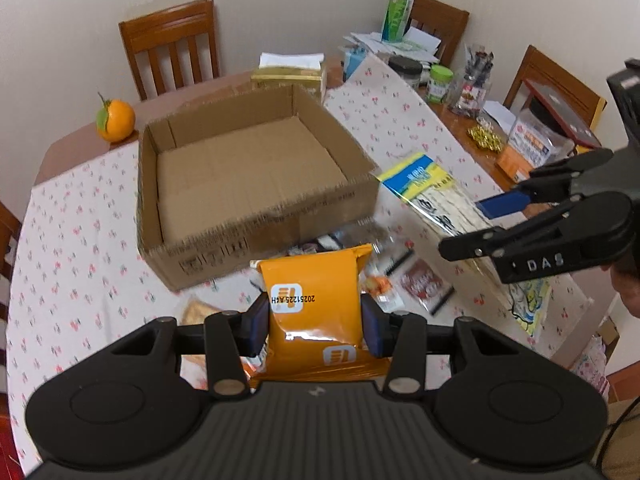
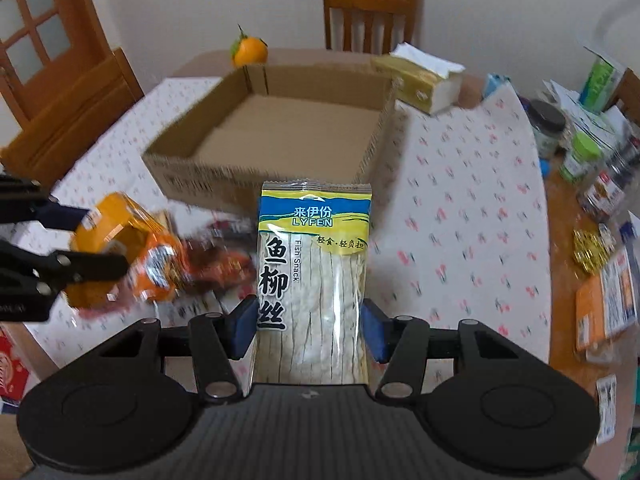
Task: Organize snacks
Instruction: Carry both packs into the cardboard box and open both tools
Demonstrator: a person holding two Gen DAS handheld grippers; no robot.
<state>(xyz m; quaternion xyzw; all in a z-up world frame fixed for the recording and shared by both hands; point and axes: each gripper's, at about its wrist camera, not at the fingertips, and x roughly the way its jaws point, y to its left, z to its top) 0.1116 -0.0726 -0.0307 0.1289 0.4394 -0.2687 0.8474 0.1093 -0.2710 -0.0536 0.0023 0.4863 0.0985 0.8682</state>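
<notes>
My left gripper (image 1: pixel 315 326) is shut on an orange snack packet (image 1: pixel 314 300) and holds it above the table, just short of the empty cardboard box (image 1: pixel 248 176). My right gripper (image 2: pixel 310 330) is shut on a yellow and blue fish snack bag (image 2: pixel 314 276), held lengthwise in front of the same box (image 2: pixel 280 128). The right gripper (image 1: pixel 486 222) and its bag (image 1: pixel 436 196) show at the right of the left wrist view. The left gripper (image 2: pixel 86 240) with the orange packet (image 2: pixel 120 248) shows at the left of the right wrist view.
Several small snack packets (image 1: pixel 420 284) lie on the flowered tablecloth (image 1: pixel 80 240) near the box's front. An orange (image 1: pixel 115 120) and a tissue pack (image 1: pixel 290 70) sit behind the box. Jars (image 1: pixel 438 84), papers and boxes crowd the right side. Wooden chairs (image 1: pixel 172 44) surround the table.
</notes>
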